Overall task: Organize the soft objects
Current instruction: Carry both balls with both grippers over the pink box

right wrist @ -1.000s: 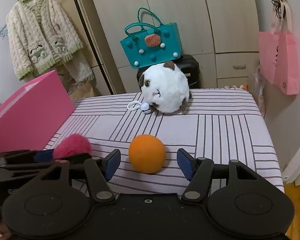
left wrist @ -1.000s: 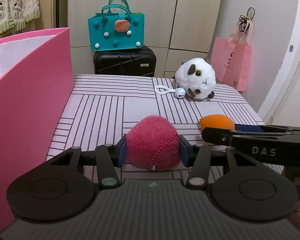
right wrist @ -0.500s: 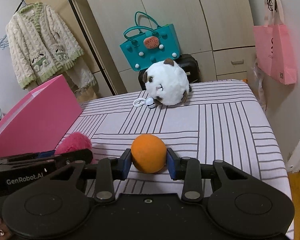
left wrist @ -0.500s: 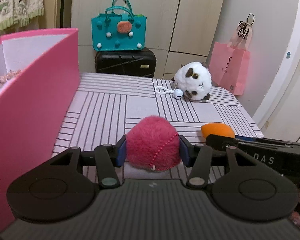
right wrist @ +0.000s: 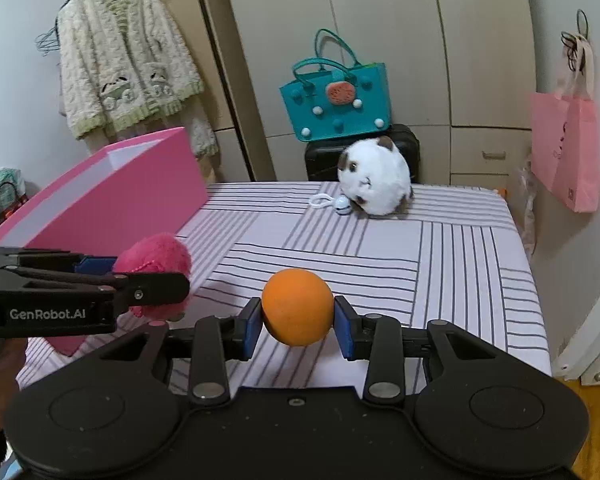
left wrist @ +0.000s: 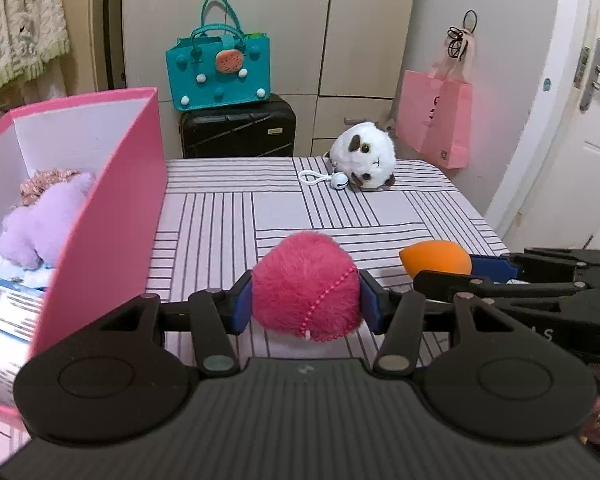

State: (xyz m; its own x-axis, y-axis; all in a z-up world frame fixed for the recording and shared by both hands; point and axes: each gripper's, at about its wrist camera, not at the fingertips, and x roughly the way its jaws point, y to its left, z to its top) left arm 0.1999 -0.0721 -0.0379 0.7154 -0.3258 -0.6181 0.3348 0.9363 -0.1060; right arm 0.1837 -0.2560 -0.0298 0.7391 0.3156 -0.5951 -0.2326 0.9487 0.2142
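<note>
My left gripper point(left wrist: 306, 306) is shut on a fuzzy pink pom-pom ball point(left wrist: 305, 285) and holds it above the striped table, just right of the open pink box point(left wrist: 112, 208). My right gripper point(right wrist: 297, 322) is shut on an orange sponge ball point(right wrist: 297, 306) and holds it off the table; the ball also shows in the left wrist view point(left wrist: 436, 257). The pom-pom also shows in the right wrist view point(right wrist: 154, 256). The box holds a lilac plush point(left wrist: 44, 220). A white plush animal point(left wrist: 364, 162) with a bell loop lies at the table's far side.
The striped tablecloth point(left wrist: 228, 216) covers the table. Behind it stand a black suitcase point(left wrist: 238, 128) with a teal bag point(left wrist: 220, 70) on top. A pink bag point(left wrist: 434, 120) hangs at right. A knitted cardigan point(right wrist: 120, 64) hangs at left.
My right gripper closed on the orange ball and lifted it. My left gripper rose with the pom-pom, so the box's inside now shows.
</note>
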